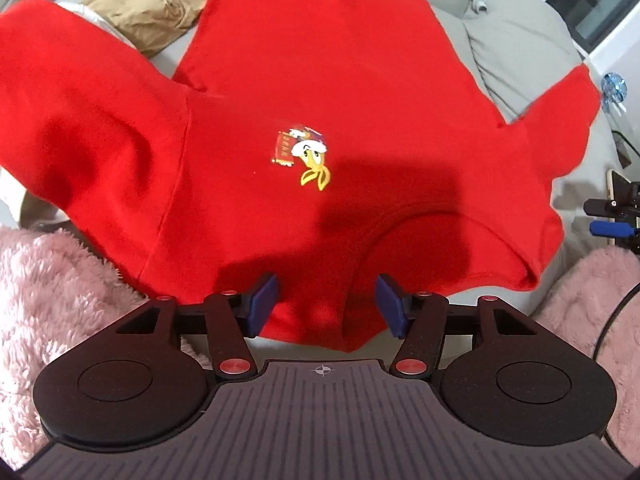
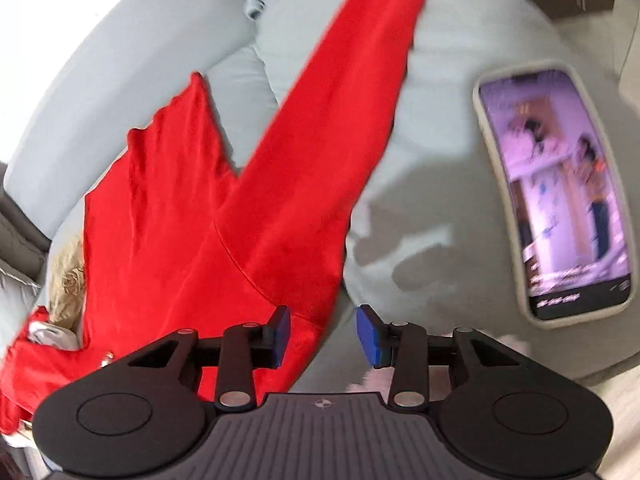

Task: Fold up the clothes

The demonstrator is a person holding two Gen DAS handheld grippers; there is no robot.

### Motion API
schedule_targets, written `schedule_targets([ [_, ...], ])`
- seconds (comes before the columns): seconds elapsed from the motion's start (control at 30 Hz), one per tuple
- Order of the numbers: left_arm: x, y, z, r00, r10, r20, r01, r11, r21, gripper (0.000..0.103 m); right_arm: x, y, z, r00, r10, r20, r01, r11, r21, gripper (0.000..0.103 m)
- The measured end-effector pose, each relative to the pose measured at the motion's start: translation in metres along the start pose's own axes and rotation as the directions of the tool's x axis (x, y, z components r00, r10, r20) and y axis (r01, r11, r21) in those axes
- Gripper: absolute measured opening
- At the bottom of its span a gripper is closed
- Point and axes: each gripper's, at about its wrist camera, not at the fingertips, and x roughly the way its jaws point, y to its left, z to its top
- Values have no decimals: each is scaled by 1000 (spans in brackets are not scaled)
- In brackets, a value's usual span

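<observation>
A red sweatshirt (image 1: 320,92) with a small cartoon print (image 1: 304,158) lies spread on the grey sofa cushion (image 1: 516,44), collar end nearest the camera. In the left wrist view one sleeve (image 1: 72,112) bulges up at the left. My left gripper (image 1: 329,305) stands open just above the collar edge; red cloth lies between its blue pads (image 1: 264,306) without being pinched. In the right wrist view the other sleeve (image 2: 332,112) runs diagonally across the cushion. My right gripper (image 2: 325,333) is open at that sleeve's shoulder edge, with red cloth beside its left pad and bare grey cushion in the rest of the gap.
A phone (image 2: 556,196) with a lit screen lies on the cushion, right of the sleeve. A tan garment (image 1: 148,12) sits at the back left. Pink fluffy fabric (image 1: 48,300) lies at both near corners. A black stand with a blue grip (image 1: 612,220) stands at the right edge.
</observation>
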Motion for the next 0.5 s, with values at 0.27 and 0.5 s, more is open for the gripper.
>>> schedule_targets([
  [0.27, 4, 3, -2, 1000, -9, -2, 9, 1000, 9, 69, 23, 17, -3, 999, -20, -37, 18, 998, -53, 37],
  [0.5, 6, 1, -3, 1000, 0, -3, 0, 1000, 16, 70, 28, 29, -2, 999, -44, -30, 38, 982, -184, 8],
])
